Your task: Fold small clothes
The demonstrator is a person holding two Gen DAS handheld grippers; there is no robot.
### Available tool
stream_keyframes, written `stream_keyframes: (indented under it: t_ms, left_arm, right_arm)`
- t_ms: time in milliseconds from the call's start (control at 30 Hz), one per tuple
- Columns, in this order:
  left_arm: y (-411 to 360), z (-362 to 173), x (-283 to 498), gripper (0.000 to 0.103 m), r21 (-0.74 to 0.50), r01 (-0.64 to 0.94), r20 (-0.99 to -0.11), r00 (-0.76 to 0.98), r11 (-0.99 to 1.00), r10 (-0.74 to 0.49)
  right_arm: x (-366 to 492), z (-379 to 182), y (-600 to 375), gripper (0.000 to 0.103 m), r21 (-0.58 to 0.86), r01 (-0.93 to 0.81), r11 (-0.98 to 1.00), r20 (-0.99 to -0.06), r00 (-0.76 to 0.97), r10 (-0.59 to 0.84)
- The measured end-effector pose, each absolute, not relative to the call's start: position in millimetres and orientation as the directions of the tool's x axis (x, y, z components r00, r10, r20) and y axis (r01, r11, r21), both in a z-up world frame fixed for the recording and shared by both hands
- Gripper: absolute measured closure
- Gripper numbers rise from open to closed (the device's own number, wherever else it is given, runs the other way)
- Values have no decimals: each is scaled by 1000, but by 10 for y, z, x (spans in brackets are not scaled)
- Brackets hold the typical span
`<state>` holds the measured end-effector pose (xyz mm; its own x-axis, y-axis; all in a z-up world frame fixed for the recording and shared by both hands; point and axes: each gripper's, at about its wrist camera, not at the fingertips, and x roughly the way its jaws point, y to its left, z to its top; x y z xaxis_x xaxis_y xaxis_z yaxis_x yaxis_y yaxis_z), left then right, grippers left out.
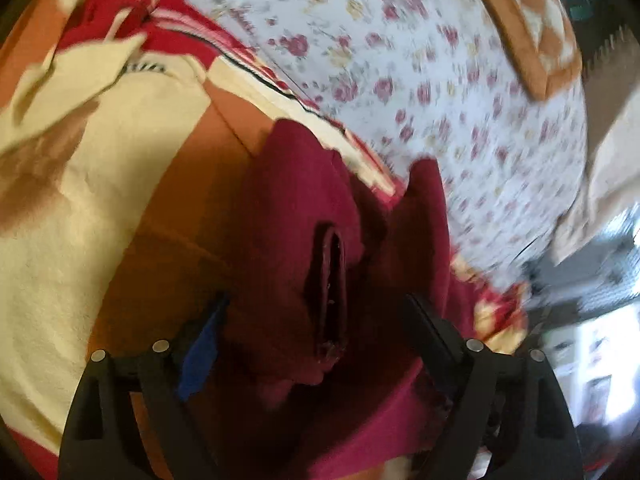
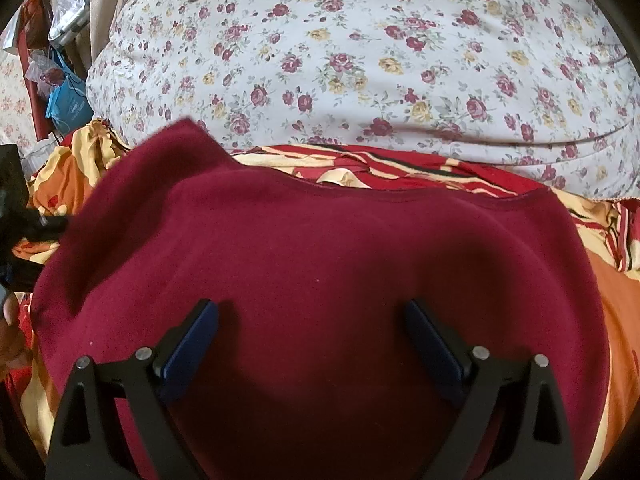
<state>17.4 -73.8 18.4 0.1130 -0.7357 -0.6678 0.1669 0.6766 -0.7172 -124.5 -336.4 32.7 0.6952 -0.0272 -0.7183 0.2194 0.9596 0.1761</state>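
A small maroon garment (image 2: 320, 264) lies spread on the orange, red and cream bedcover (image 2: 616, 312). My right gripper (image 2: 312, 320) is open just above its middle, with both blue pads apart and nothing between them. In the blurred left wrist view the same maroon garment (image 1: 304, 216) is bunched, with a slit-like opening (image 1: 330, 292) facing the camera. My left gripper (image 1: 316, 312) is open, and the cloth lies between and under its fingers. The left gripper's black body (image 2: 16, 216) shows at the left edge of the right wrist view, beside the garment's raised corner.
A large white pillow with red and yellow roses (image 2: 360, 60) lies beyond the garment. An orange and cream cushion (image 1: 536, 24) sits on it. A cream cloth (image 1: 100, 128) lies on the bedcover to the left. Bags and clutter (image 2: 60, 80) stand off the bed's far left.
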Motion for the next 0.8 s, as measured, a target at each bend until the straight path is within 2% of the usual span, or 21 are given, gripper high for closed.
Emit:
stream_keyframes:
  t_ms: [100, 200, 300, 467, 600, 667, 733, 767, 800]
  left_arm:
    - [-574, 114, 252, 26, -804, 68, -584, 98, 591, -806]
    - [-594, 188, 239, 23, -813, 96, -565, 101, 574, -819]
    - [-731, 286, 163, 18, -766, 191, -608, 95, 613, -789]
    - [-992, 189, 55, 19, -540, 297, -791, 141, 788, -595]
    - [-1171, 216, -2, 20, -443, 352, -820, 213, 824, -532]
    - [-1199, 214, -13, 36, -408, 365, -825, 245, 837, -509]
    - [-1132, 216, -22, 66, -412, 358, -819, 256, 838, -513]
    - [-1132, 245, -37, 73, -423, 364, -813, 252, 830, -525]
    - [-1116, 284, -66, 81, -432, 374, -804, 252, 821, -538]
  right_arm:
    - [-1245, 326, -3363, 5, 177, 219, 960, -718, 696, -26]
    - [-1247, 324, -3363, 5, 179, 218, 959, -717, 696, -24]
    - [-1246, 323, -3363, 5, 178, 218, 959, -718, 696, -25]
    - [-1246, 321, -3362, 5, 178, 219, 959, -717, 696, -25]
    - [-1246, 321, -3362, 5, 180, 218, 959, -716, 697, -24]
    - [-1256, 324, -3366, 5, 187, 216, 958, -712, 702, -19]
    - [-1282, 346, -3393, 7, 207, 221, 953, -703, 711, -12]
    - [-1302, 370, -3419, 17, 214, 240, 947, -701, 713, -22]
    - [-1321, 397, -3465, 39, 217, 276, 936, -704, 708, -46]
